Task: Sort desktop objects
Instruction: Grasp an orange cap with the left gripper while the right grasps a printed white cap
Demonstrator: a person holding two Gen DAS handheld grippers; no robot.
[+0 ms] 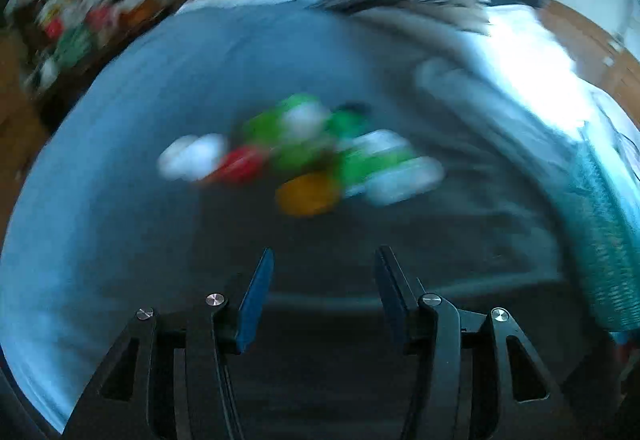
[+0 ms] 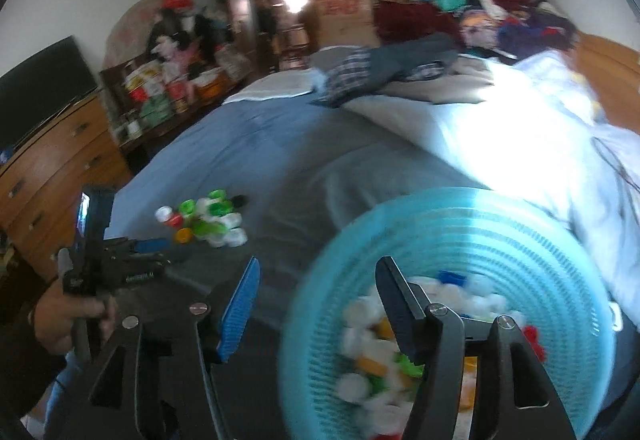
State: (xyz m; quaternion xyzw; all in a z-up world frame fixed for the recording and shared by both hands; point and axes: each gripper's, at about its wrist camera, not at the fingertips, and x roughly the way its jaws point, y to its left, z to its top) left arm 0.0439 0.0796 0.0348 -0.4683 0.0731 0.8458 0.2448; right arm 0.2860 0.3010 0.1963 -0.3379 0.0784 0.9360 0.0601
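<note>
A pile of bottle caps (image 1: 304, 156), green, white, red and orange, lies on the blue-grey bedspread (image 1: 120, 144); the left wrist view is blurred by motion. My left gripper (image 1: 324, 260) is open and empty, short of the pile. The pile also shows in the right wrist view (image 2: 208, 220). My right gripper (image 2: 318, 268) is open and empty, at the left rim of a turquoise basket (image 2: 500, 232) that holds several caps (image 2: 372, 352). The left gripper (image 2: 156, 246) shows in the right wrist view, held by a hand (image 2: 68, 316), near the pile.
The basket's edge (image 1: 604, 240) stands at the right of the left wrist view. Folded clothes (image 2: 384, 68) and white bedding (image 2: 520, 128) lie on the far part of the bed. A wooden dresser (image 2: 52, 168) and cluttered shelves (image 2: 160, 84) stand to the left.
</note>
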